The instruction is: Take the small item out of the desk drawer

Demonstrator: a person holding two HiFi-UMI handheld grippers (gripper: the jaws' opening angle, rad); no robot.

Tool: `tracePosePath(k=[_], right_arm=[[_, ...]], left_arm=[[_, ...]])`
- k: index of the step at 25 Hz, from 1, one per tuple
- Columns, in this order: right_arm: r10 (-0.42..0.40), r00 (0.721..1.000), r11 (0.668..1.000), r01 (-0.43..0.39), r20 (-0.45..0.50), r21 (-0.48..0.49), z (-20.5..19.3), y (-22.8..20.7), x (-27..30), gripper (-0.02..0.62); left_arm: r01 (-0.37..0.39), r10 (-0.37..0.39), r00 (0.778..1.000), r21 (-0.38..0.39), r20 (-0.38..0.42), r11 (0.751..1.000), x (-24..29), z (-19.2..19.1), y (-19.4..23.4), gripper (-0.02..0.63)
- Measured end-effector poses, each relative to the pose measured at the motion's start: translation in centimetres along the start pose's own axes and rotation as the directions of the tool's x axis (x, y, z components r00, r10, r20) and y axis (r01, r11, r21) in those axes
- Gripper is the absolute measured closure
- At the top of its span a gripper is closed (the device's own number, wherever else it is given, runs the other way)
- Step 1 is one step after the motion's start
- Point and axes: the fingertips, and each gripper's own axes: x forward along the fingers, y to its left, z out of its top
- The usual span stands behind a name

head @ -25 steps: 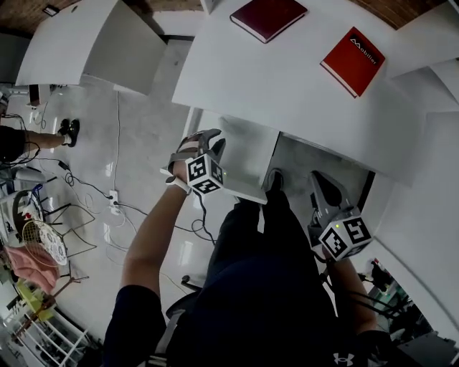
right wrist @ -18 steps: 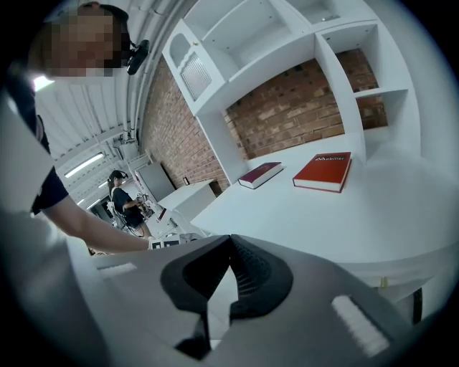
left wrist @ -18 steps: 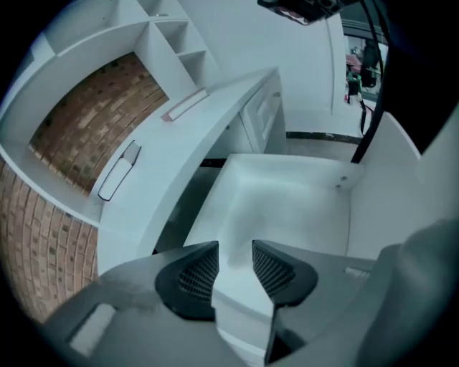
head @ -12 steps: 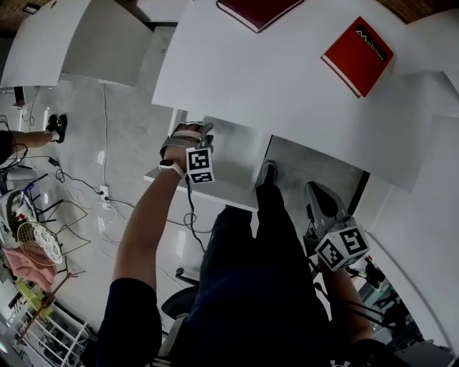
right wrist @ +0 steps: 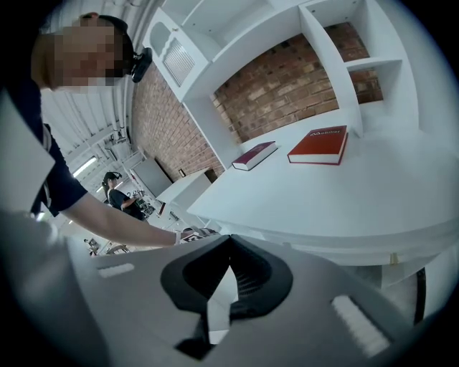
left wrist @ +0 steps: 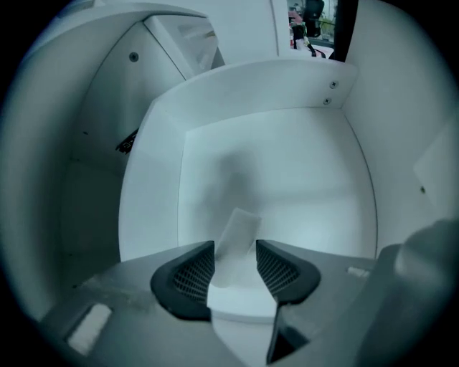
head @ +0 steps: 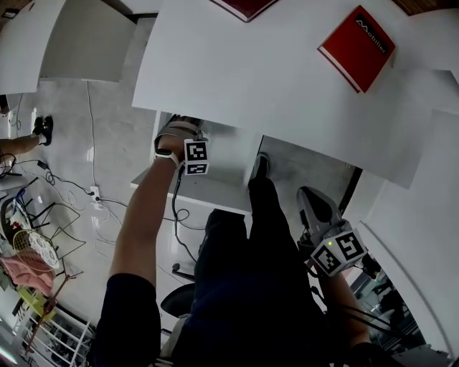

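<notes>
A small white flat block (left wrist: 237, 236) lies on the floor of the open white drawer (left wrist: 272, 93), leaning slightly right. My left gripper (left wrist: 235, 269) is inside the drawer, jaws a narrow gap apart, with the near end of the block between the dark ribbed pads (left wrist: 192, 276). I cannot see any squeeze on it. In the head view the left gripper's marker cube (head: 196, 158) sits over the drawer (head: 215, 190), its fingers hidden under the desk top (head: 237, 64). My right gripper (head: 313, 206) hangs shut and empty by the person's right leg, away from the drawer.
A red book (head: 356, 49) and a dark red book (head: 247, 6) lie on the desk top. The person's legs (head: 251, 272) stand close against the drawer front. Cables (head: 107, 208) trail over the grey floor at left. White shelves and a brick wall (right wrist: 287, 86) rise behind the desk.
My left gripper has pushed forward from the drawer's front edge into the drawer, under the desk top. The right gripper has sunk a little and stayed shut.
</notes>
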Motion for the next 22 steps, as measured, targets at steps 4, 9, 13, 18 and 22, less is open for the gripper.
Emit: tracePosePath(k=[4, 9, 13, 18, 22], right_arm=[[0.000, 1.000, 1.000, 0.000, -0.008, 0.005, -0.1, -0.1, 0.3, 0.592], [0.007, 1.000, 1.000, -0.007, -0.013, 0.006, -0.1, -0.1, 0.2, 0.592], [0.033, 0.999, 0.999, -0.033, -0.019, -0.011, 0.0, 0.7, 0.7, 0.592], [0.095, 0.995, 0.994, -0.096, -0.021, -0.049, 0.5, 2.4, 1.7, 0.592], [0.145, 0.989, 0.986, -0.147, -0.026, -0.084, 0.8, 4.4, 2.2, 0.592]], left_arm=[[0.008, -0.007, 0.999, 0.023, -0.034, 1.000, 1.1, -0.1, -0.1, 0.417], [0.071, -0.078, 0.996, -0.156, -0.036, 0.985, 1.2, 0.1, -0.7, 0.463], [0.122, -0.115, 0.992, -0.368, 0.041, 0.922, -0.8, 0.8, -1.3, 0.464], [0.176, -0.108, 0.982, -0.565, 0.153, 0.806, -4.9, 1.8, -1.8, 0.464], [0.200, -0.029, 0.969, -0.703, 0.247, 0.683, -9.4, 2.4, -0.9, 0.465]])
